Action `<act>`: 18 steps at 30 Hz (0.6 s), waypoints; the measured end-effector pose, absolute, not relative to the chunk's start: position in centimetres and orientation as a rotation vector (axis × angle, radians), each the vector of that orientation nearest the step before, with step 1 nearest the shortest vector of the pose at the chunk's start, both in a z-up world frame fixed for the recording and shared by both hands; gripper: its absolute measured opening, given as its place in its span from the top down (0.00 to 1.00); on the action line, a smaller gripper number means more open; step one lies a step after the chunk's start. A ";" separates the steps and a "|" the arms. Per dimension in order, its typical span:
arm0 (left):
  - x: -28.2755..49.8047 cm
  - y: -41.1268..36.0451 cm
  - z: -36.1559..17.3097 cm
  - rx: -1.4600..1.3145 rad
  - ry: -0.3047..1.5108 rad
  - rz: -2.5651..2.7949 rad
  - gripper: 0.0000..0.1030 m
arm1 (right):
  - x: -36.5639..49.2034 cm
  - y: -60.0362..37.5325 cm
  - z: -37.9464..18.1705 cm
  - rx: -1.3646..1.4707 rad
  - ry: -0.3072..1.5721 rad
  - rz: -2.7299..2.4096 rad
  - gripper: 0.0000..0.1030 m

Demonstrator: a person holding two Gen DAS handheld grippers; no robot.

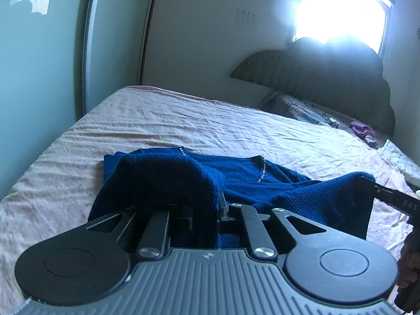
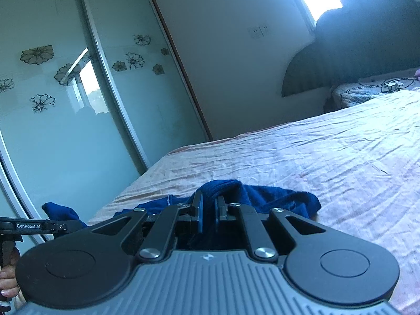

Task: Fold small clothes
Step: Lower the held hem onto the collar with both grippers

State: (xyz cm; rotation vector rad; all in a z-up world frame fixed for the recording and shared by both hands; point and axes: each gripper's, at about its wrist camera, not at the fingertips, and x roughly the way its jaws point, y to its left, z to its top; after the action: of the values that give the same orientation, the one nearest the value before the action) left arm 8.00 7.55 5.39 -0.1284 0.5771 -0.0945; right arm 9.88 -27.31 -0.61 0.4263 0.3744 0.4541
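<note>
From my left side, my left claw (image 1: 204, 210) pinches the blue sweater (image 1: 252, 181) above the bed (image 1: 183, 120). From my right side, my right claw (image 2: 208, 204) pinches its other edge; a tug could slip it free.

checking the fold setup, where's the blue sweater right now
The blue sweater lies on the pink bedsheet near its front edge, its near hem pinched by the left gripper and right gripper.
</note>
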 end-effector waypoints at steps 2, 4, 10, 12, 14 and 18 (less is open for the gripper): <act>8.8 7.5 5.2 -0.124 0.591 -0.089 0.86 | 10.4 -27.3 -0.8 0.434 0.377 0.454 0.92; 9.5 7.5 5.1 -0.124 0.602 -0.090 0.86 | 11.0 -27.2 -1.0 0.441 0.384 0.450 0.92; 11.4 7.8 4.6 -0.129 0.636 -0.087 0.86 | 12.4 -27.4 -1.7 0.477 0.398 0.430 0.92; 12.0 7.8 4.5 -0.122 0.641 -0.083 0.86 | 12.9 -27.4 -1.8 0.482 0.400 0.423 0.92; 12.6 7.7 4.5 -0.116 0.645 -0.079 0.86 | 13.5 -27.3 -1.8 0.485 0.400 0.416 0.92; 13.8 7.9 4.5 -0.112 0.656 -0.079 0.86 | 14.6 -27.2 -1.9 0.490 0.400 0.404 0.92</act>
State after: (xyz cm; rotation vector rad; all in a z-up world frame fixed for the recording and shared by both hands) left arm 13.85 7.87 4.48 -0.1124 0.6556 -0.0790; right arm 14.55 -27.21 -1.93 0.4904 0.4001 0.4039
